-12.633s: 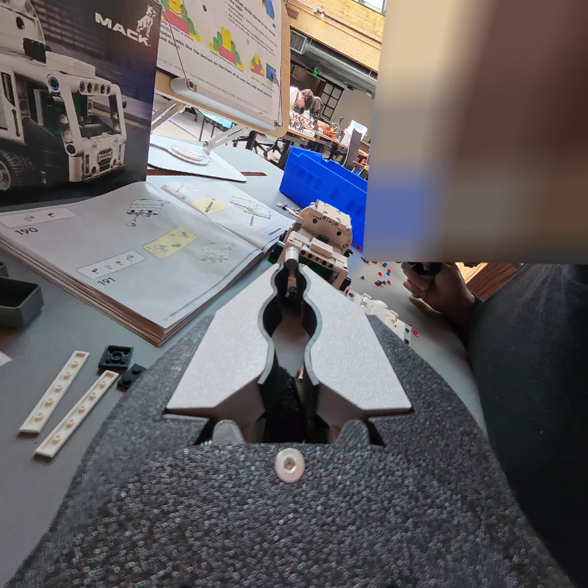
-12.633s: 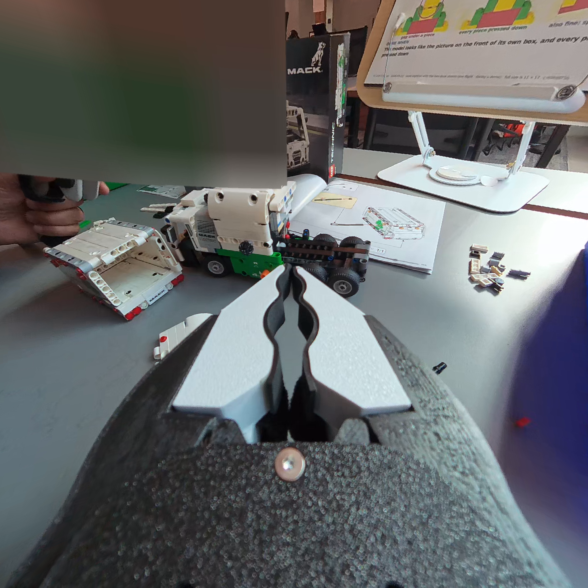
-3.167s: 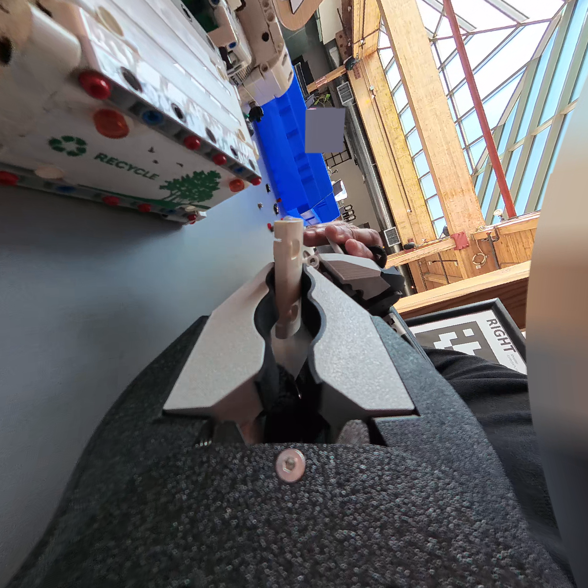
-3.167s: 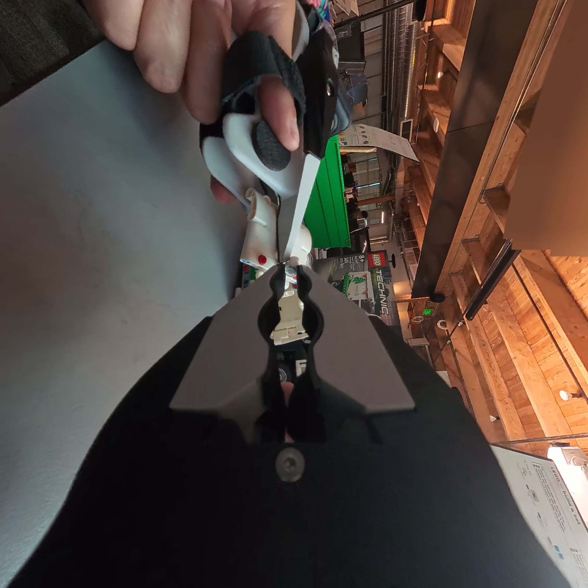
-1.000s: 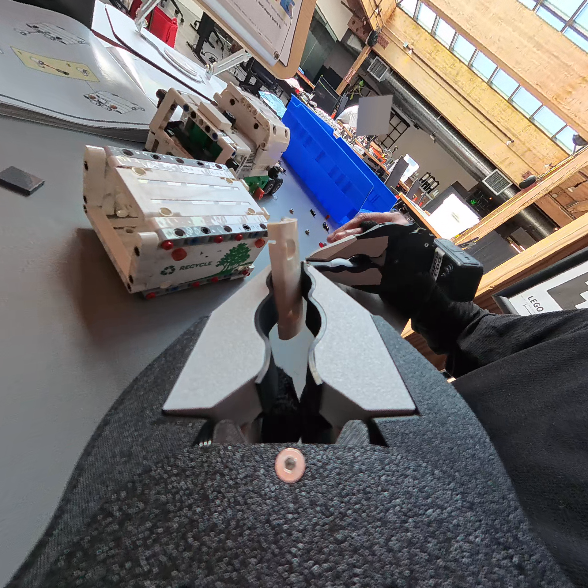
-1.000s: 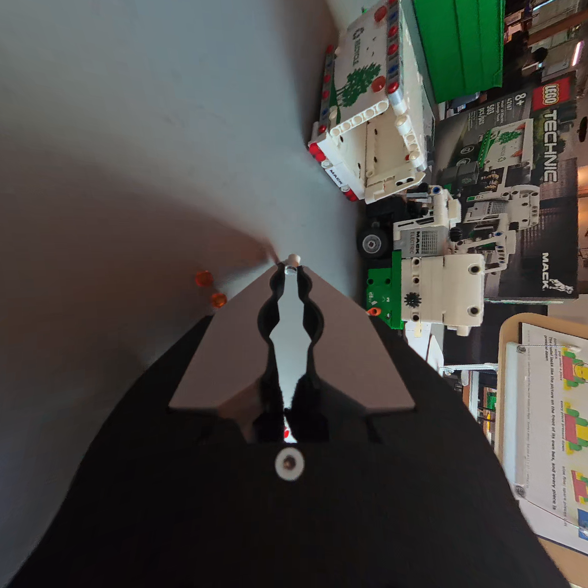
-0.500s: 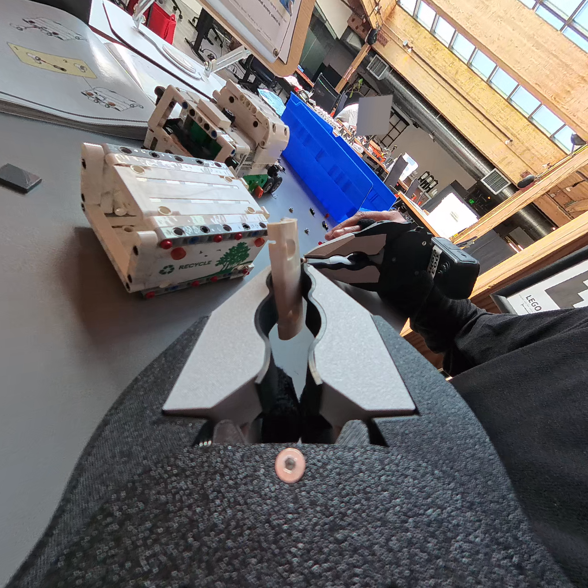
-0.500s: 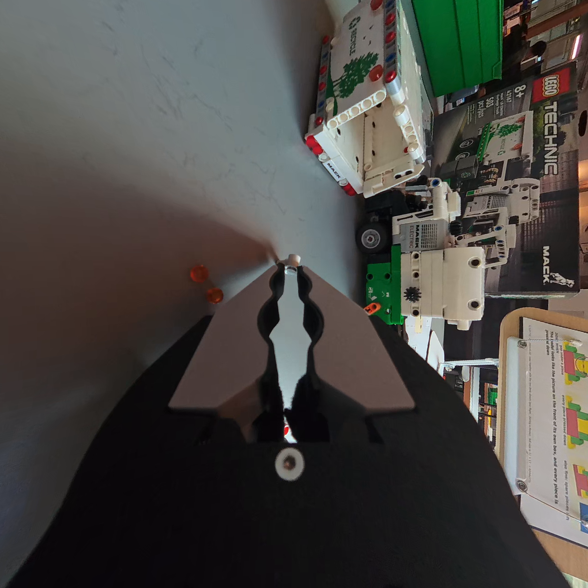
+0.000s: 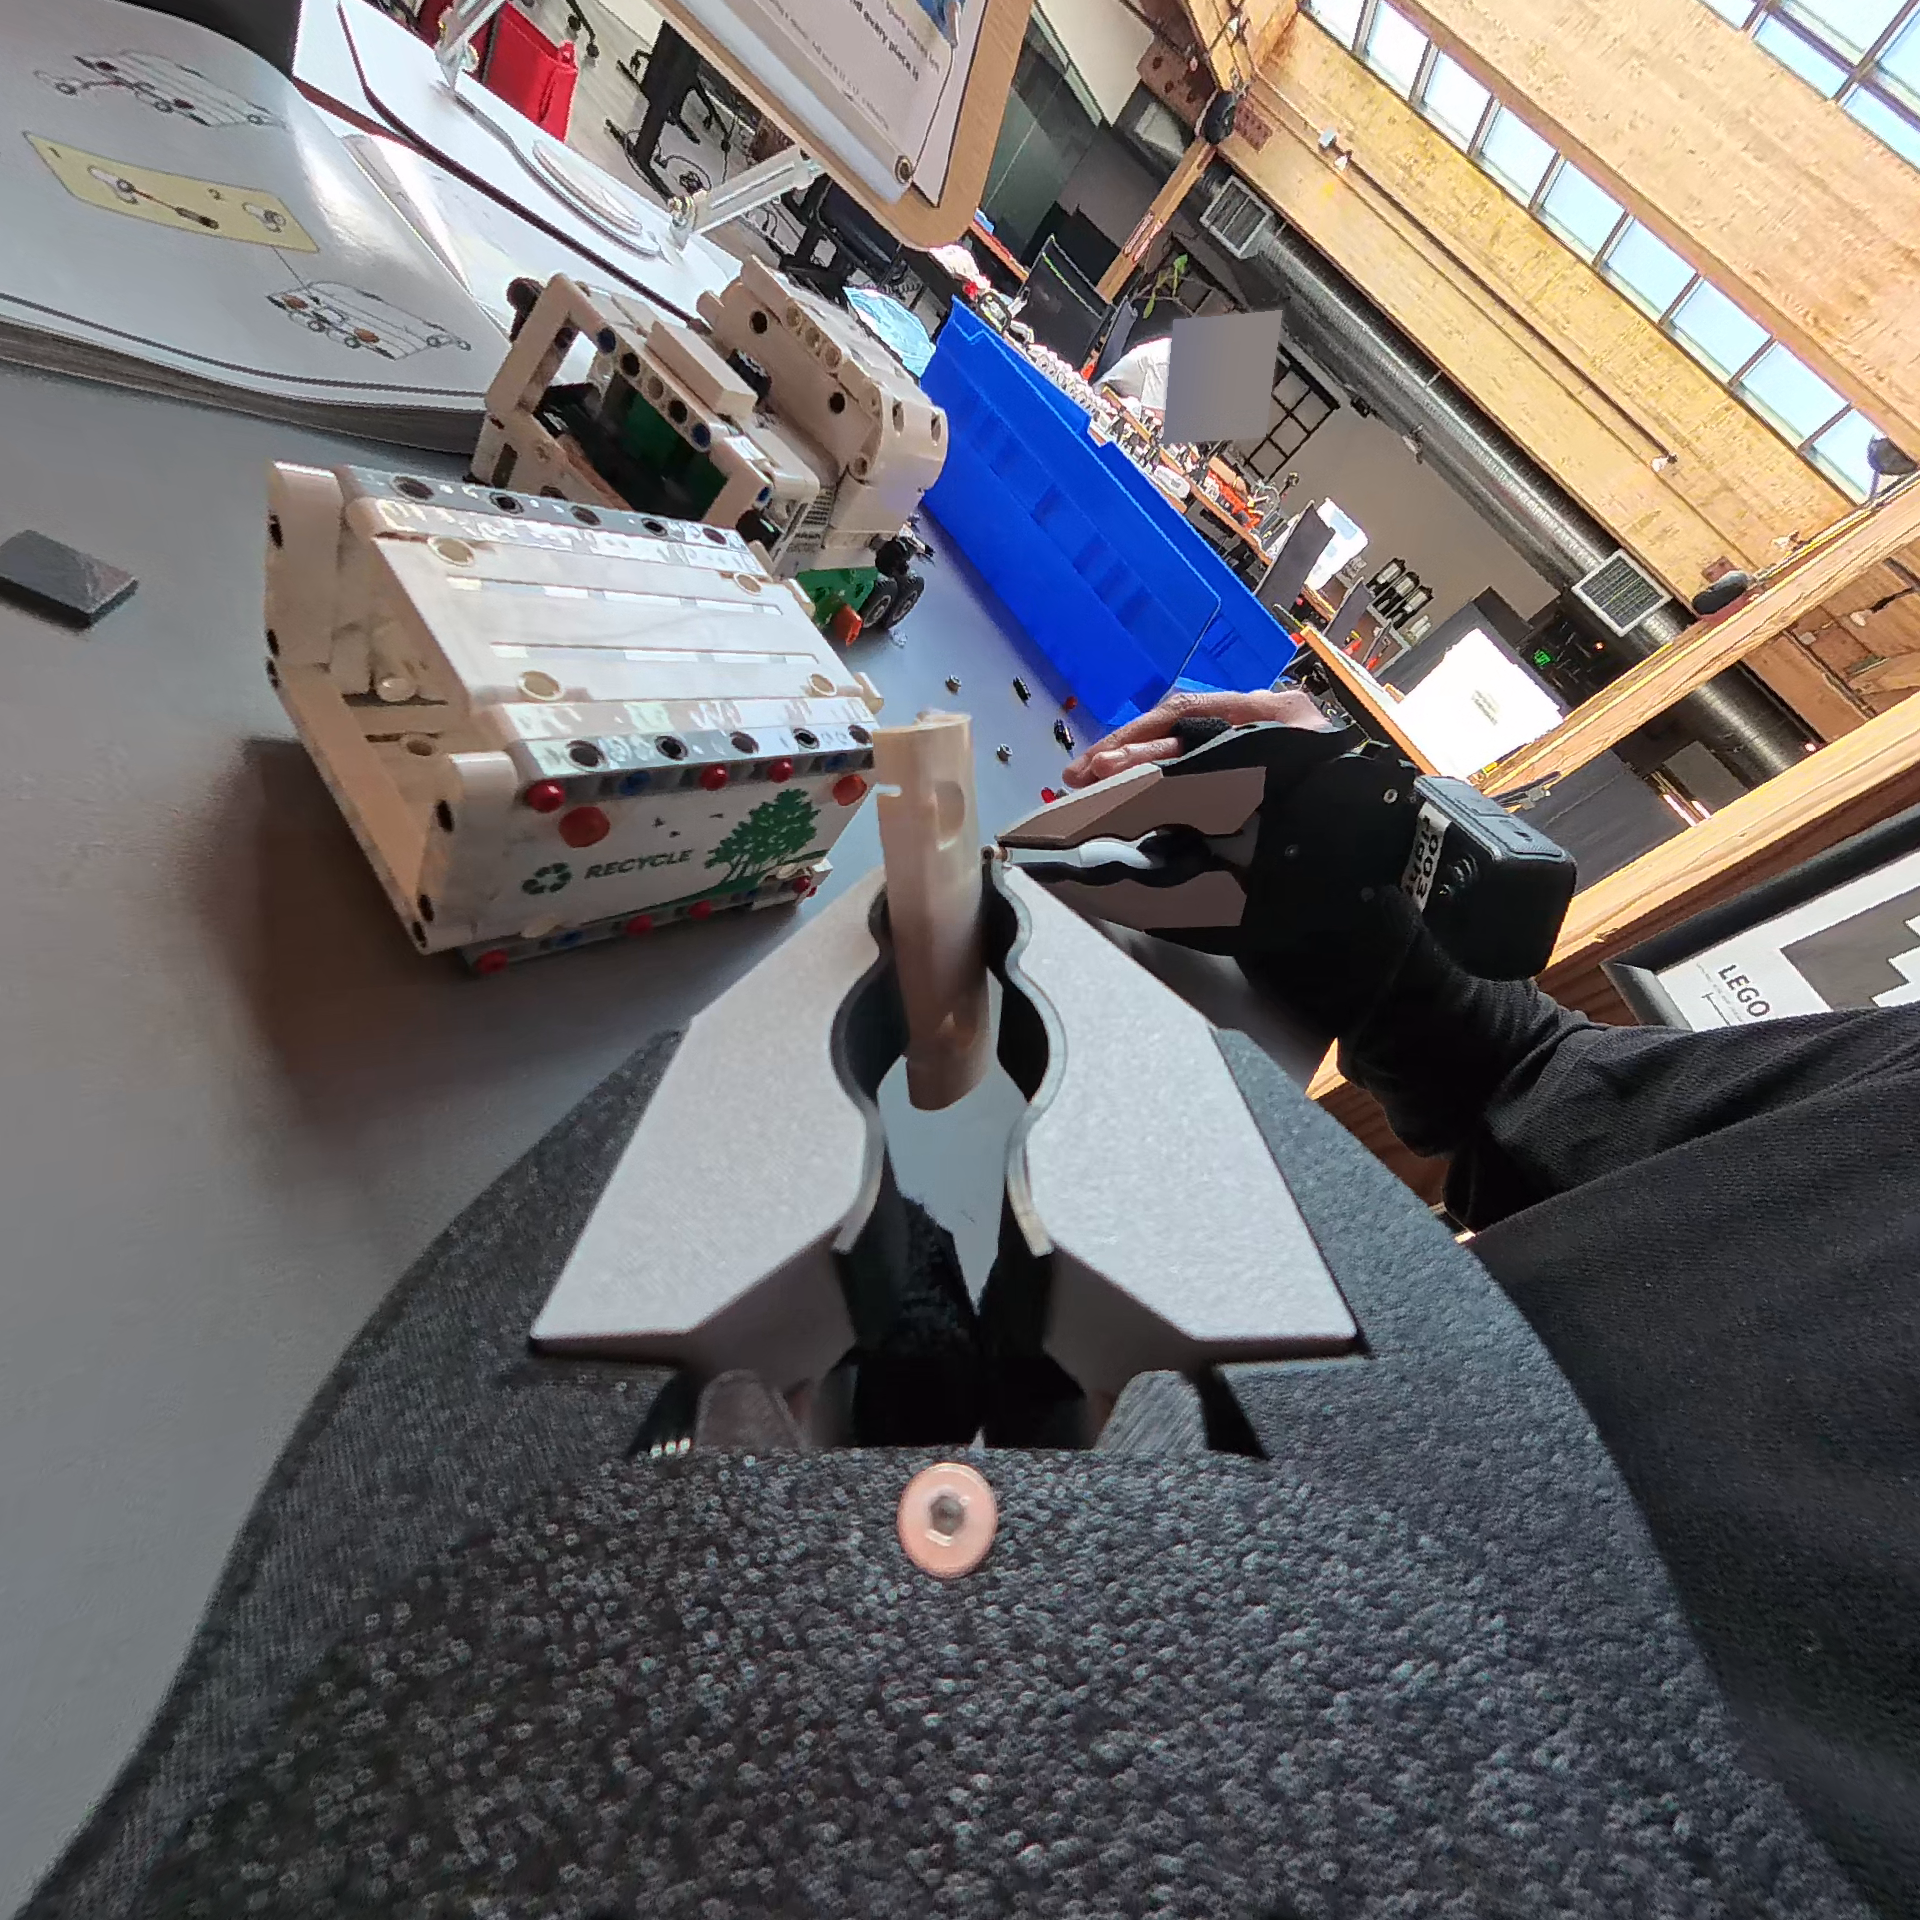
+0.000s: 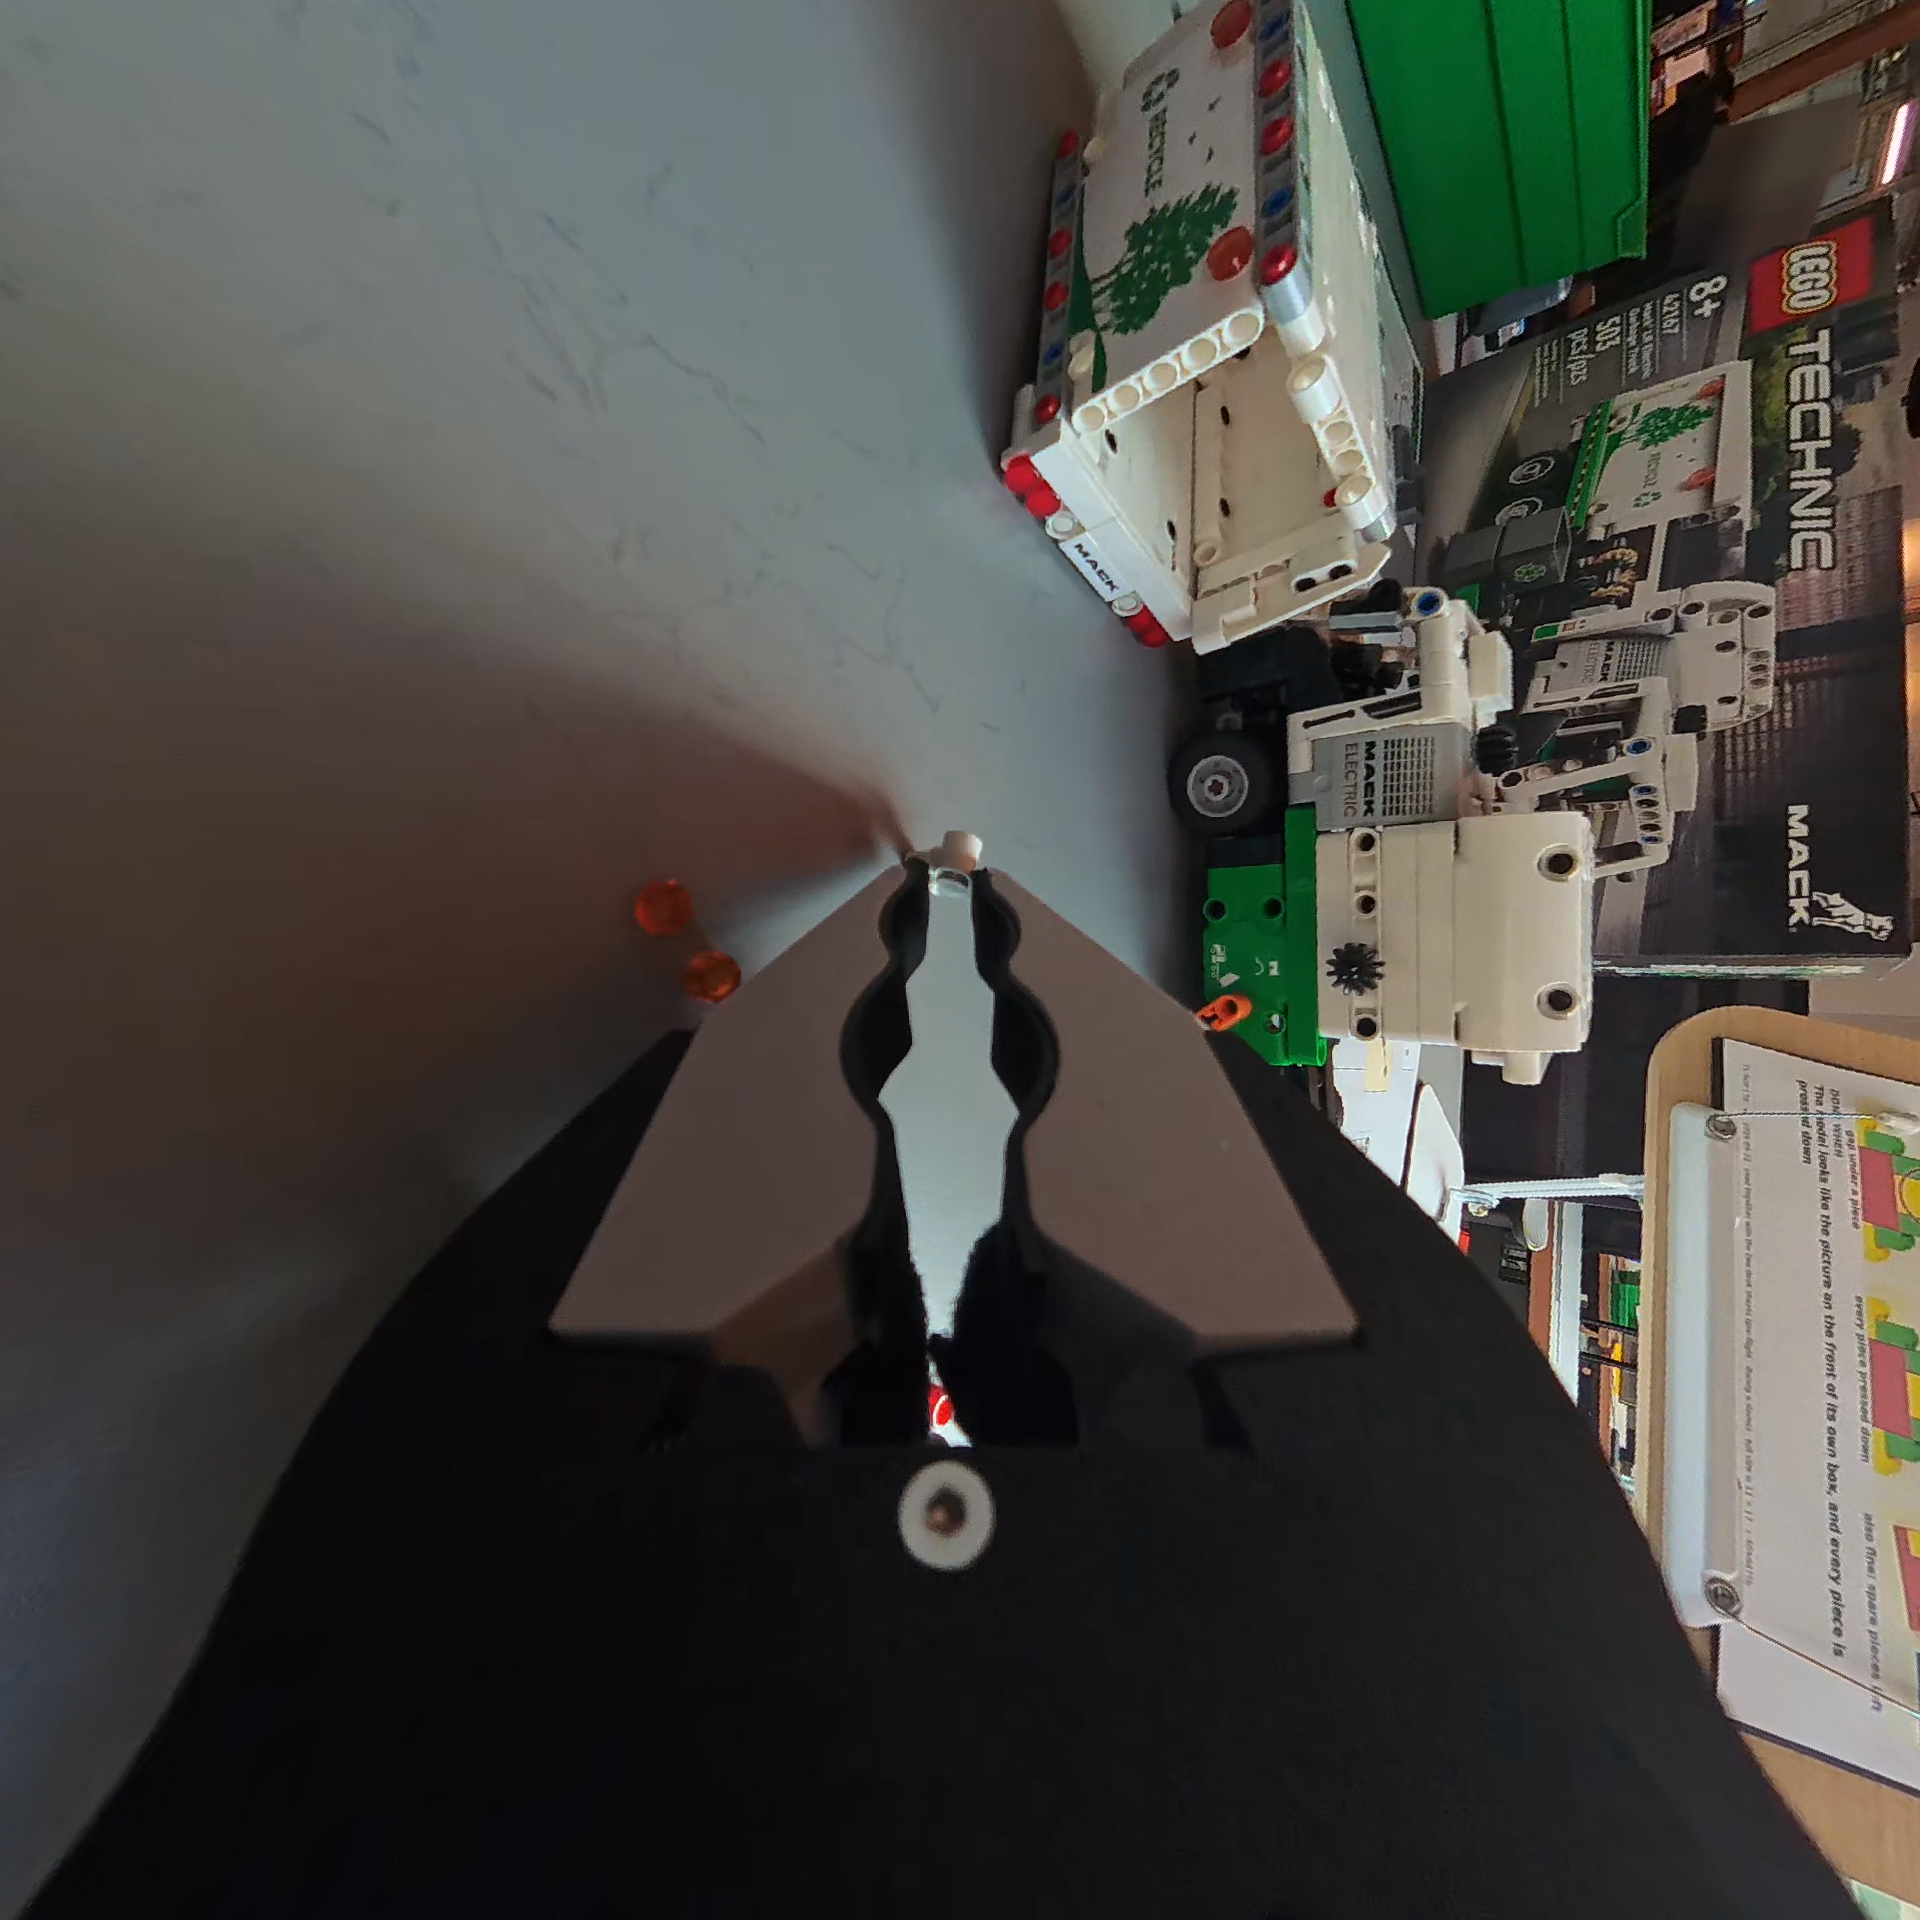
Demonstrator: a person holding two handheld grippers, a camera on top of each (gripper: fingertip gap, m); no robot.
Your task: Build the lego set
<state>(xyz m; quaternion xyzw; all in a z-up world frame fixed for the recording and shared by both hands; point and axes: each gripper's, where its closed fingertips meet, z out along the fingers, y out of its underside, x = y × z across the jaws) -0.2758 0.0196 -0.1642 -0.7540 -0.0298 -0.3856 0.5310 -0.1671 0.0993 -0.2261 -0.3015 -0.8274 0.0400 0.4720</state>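
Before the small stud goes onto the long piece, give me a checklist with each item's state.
1. Left hand-held gripper clamped on the long white piece: ok, piece stands upright between the fingers.
2. Right hand-held gripper pinching the small white stud: ok, at the very tips.
3. Right gripper close to the long piece: ok, its tips sit beside it in the left wrist view.
4. Stud lined up with a hole: cannot tell.
5. White truck body clear of both grippers: ok.
6. Two loose orange studs clear of the right gripper's tips: ok, off to one side.
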